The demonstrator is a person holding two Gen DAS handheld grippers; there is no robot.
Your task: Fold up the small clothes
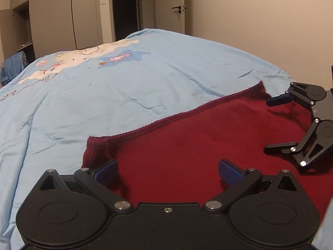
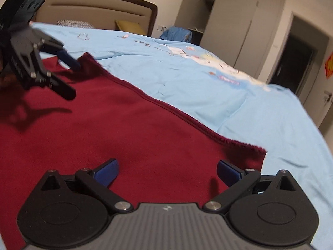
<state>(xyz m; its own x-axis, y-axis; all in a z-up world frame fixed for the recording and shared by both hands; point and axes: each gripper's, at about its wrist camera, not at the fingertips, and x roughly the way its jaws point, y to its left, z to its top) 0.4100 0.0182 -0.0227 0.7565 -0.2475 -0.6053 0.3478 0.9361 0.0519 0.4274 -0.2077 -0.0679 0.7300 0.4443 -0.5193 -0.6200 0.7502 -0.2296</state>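
Observation:
A dark red garment (image 1: 187,143) (image 2: 100,129) lies flat on the light blue bedspread (image 1: 104,83) (image 2: 249,108), its ribbed hem (image 1: 158,123) (image 2: 187,120) along the far side. My left gripper (image 1: 167,170) is open just above the cloth near its left corner, nothing between its blue pads. The same gripper (image 2: 72,78) shows at the upper left of the right wrist view, open. My right gripper (image 2: 167,171) is open over the cloth near its right corner. It appears again (image 1: 268,123) at the right edge of the left wrist view, also open.
The bedspread has a cartoon print (image 1: 68,62). A padded headboard (image 2: 93,10) and pillows stand at one end. Grey wardrobes (image 1: 62,16), a dark doorway (image 1: 127,10) and a white door (image 1: 170,6) lie beyond the bed. Blue clothes (image 2: 177,34) hang near the wardrobe.

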